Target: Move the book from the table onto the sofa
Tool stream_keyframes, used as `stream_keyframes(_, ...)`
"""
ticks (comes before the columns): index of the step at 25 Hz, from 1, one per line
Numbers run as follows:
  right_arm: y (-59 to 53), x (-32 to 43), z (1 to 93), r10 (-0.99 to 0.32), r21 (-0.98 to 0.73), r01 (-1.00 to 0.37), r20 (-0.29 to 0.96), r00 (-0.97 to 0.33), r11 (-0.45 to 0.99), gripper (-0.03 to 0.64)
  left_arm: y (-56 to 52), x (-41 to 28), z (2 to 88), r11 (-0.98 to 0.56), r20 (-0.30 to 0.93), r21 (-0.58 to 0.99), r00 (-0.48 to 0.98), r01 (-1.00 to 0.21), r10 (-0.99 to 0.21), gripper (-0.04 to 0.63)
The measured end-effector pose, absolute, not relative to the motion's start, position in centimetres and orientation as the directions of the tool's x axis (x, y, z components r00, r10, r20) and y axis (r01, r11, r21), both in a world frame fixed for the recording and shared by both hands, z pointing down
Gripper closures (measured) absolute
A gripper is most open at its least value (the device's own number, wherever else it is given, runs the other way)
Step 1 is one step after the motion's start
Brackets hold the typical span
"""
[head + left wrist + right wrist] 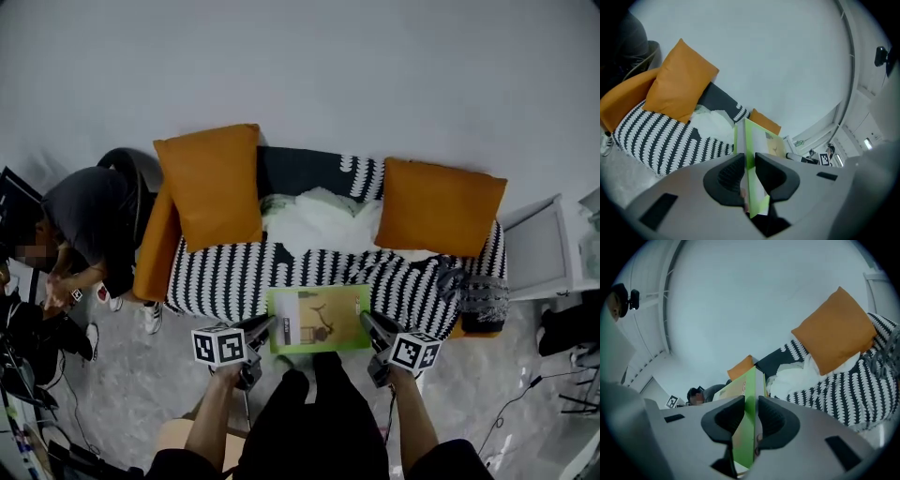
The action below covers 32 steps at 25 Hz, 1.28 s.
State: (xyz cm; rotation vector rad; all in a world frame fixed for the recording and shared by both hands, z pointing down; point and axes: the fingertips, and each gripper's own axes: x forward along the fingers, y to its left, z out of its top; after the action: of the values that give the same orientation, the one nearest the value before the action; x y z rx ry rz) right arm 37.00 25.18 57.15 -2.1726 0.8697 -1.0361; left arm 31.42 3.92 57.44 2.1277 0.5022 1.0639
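Left gripper (pixel 267 324), right gripper (pixel 368 322) clamp book (pixel 320 319) near sofa (pixel 223 278).

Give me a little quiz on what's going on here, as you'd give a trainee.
1. True or false: the left tongs and the right tongs both clamp the book.
2. The book's cover is mostly: A green, B red, C blue?
3. What lies on the sofa between the left cushion and the right cushion?
Key: 1 true; 2 A; 3 a white cloth, crumpled.
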Motion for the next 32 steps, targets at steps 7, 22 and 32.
stream_keyframes(7, 30.7, 41.0, 58.9, -0.746, -0.738, -0.271, 0.442, 0.498, -0.618, 0.509, 9.3, 36.3, 59.0, -0.695, 0.562, 0.718, 0.556, 0.04, 0.613, 0.512)
stream_keyframes(22, 34.7, 47.0, 61.9, -0.729, -0.748, -0.222, 0.459, 0.508, -0.625, 0.511, 13.2, 42.4, 62.0, -0.698, 0.591, 0.715, 0.506, 0.032, 0.628, 0.512)
stream_keyframes(32, 33.8, 49.2, 66.7, -0.726, -0.754, -0.184, 0.49, 0.483, -0.631, 0.511, 12.1, 45.5, 66.5, -0.706, 0.608, 0.708, 0.494, 0.017, 0.622, 0.512)
